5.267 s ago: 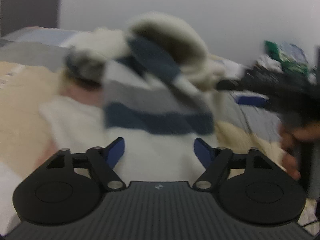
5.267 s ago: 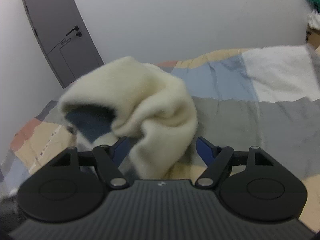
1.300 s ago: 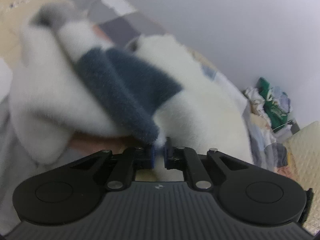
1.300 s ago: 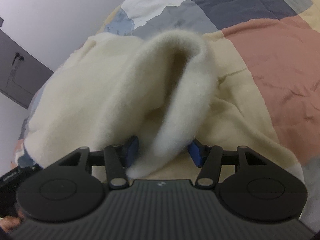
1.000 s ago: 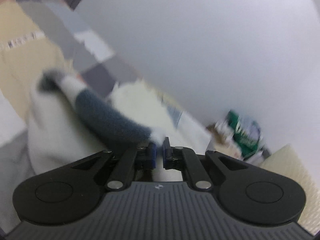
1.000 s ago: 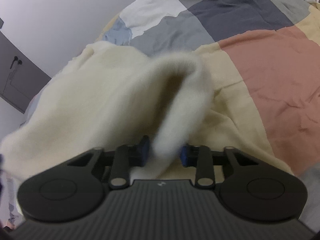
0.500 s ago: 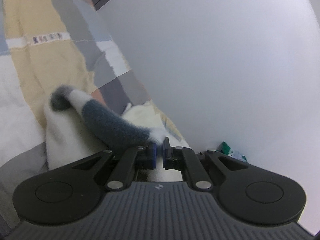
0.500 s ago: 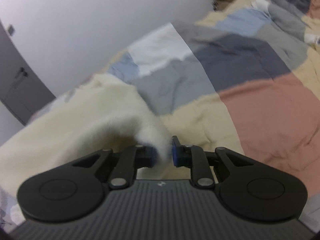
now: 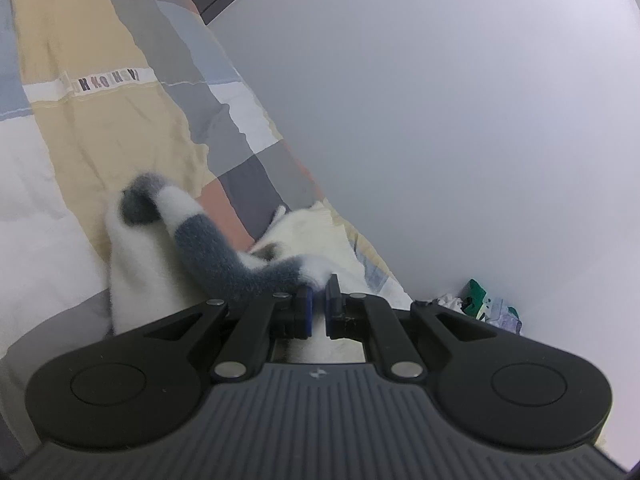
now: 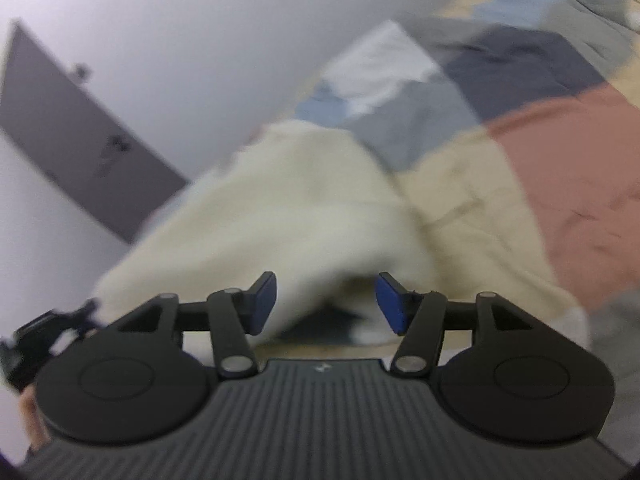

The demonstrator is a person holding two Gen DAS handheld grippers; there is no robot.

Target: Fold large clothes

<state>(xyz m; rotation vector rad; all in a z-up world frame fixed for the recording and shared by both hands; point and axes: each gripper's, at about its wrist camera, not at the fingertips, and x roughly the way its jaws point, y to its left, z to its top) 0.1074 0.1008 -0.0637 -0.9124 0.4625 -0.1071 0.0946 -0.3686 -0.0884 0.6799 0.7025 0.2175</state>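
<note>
A fluffy cream sweater with dark blue-grey stripes lies on the patchwork bed. My left gripper is shut on a striped edge of it, and the fabric runs up and left from the pads. In the blurred right wrist view the sweater's cream body spreads ahead on the bed. My right gripper is opening, its blue pads apart and clear of the cloth, which lies loose below and beyond them. The left gripper and a hand show at that view's lower left edge.
The bed is covered by a quilt of beige, grey, white and salmon patches. A white wall runs along the bed. A pile of clothes sits in the far corner. A grey door stands at the left.
My right gripper has let go of the cream fold, opened wide and lifted away. My left gripper has stayed shut on the striped edge and rolled slightly.
</note>
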